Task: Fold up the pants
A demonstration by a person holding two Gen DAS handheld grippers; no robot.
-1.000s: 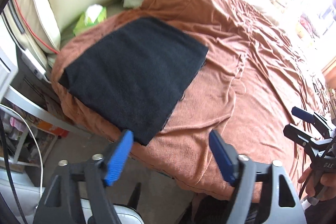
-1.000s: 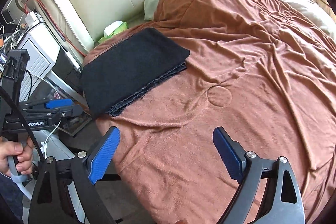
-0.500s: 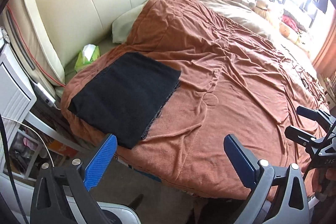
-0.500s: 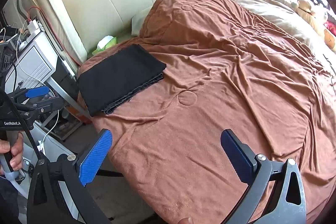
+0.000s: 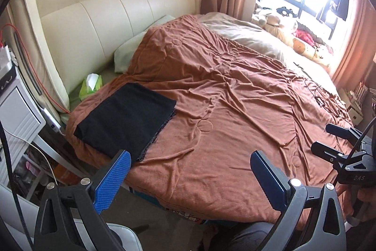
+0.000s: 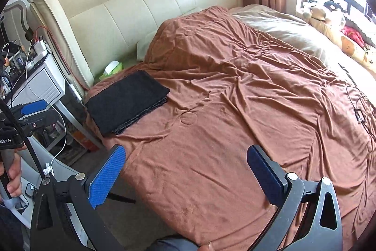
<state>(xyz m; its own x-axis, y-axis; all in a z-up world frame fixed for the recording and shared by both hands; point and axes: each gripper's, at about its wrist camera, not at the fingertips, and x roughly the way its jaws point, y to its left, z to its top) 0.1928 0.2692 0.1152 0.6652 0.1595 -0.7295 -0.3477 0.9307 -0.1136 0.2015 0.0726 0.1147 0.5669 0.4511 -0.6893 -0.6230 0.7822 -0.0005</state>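
The black pants [image 5: 127, 118] lie folded into a flat rectangle at the near left corner of the brown bedspread [image 5: 235, 109]; they also show in the right wrist view [image 6: 127, 101]. My left gripper [image 5: 190, 168] is open and empty, held back from the bed's near edge, well short of the pants. My right gripper [image 6: 185, 165] is open and empty, also back over the bed's near edge. The right gripper shows at the right edge of the left wrist view [image 5: 329, 138]; the left gripper shows at the left edge of the right wrist view [image 6: 35, 112].
A cream padded headboard [image 5: 112, 11] stands behind the bed. A green tissue pack [image 5: 90, 85] lies by the pillow [image 5: 127, 53]. A white bedside unit with cables [image 6: 40, 84] stands left. Stuffed toys [image 5: 293, 32] sit by the window. A cable lies on the bedspread [image 6: 358, 112].
Both grippers have pulled back and up from the bed, so the folded pants look smaller and farther away. The pants have not moved. Both jaws stay open.
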